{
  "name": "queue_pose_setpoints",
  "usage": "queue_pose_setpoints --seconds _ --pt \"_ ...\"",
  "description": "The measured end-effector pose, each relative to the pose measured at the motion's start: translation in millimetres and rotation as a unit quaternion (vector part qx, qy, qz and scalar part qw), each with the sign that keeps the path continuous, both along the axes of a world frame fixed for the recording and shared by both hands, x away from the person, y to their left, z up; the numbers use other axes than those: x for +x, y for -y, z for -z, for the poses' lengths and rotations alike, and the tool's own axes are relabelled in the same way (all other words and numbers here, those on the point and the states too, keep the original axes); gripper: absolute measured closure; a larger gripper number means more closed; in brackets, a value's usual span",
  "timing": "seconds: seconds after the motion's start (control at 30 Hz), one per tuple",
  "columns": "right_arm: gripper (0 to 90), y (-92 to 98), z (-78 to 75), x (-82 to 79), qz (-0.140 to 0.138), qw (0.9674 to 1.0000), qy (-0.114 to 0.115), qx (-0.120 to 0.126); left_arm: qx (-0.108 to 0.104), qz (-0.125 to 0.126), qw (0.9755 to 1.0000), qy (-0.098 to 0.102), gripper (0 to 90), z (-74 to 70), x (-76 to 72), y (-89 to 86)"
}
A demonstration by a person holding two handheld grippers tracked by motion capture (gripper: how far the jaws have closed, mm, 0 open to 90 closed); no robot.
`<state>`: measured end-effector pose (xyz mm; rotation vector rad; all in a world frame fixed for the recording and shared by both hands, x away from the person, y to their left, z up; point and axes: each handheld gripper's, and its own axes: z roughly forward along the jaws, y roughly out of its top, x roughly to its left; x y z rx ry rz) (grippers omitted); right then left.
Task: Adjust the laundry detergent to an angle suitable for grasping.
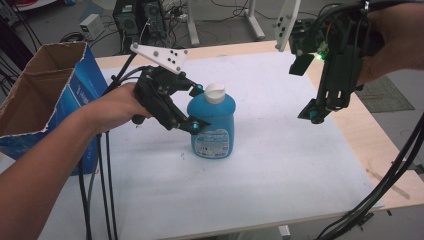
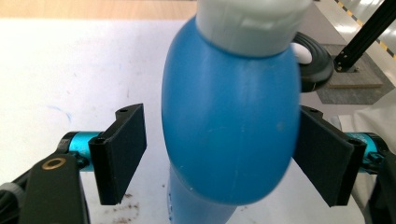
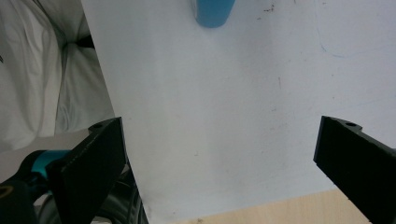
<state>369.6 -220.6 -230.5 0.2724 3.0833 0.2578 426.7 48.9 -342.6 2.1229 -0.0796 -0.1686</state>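
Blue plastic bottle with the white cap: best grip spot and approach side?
Grip the blue plastic bottle across its rounded shoulder just under the white cap, coming level from the cardboard-box side. It stands upright, and the left claw already straddles that bulge, pads not yet pressing.

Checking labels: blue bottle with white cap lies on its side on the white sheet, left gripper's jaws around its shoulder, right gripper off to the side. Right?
One thing is wrong: the blue bottle stands upright on the white sheet, as the high view shows. The rest holds: its white cap is on, the left gripper has its jaws around the shoulder, and the right gripper hangs off to the side.
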Motion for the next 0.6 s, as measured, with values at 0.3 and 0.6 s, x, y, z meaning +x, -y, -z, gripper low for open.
queue_pose_setpoints --seconds 0.3,0.6 --pt "1.9 1.7 -0.3 0.2 0.001 1.0 0.002 0.003 0.019 -0.053 0.9984 0.002 1.6 -10.8 3.6 -12.0" --pt "1.9 2.5 -1.1 0.0 0.001 1.0 0.003 0.006 0.012 -0.088 0.9961 0.003 1.6 -34.3 1.0 -35.5"
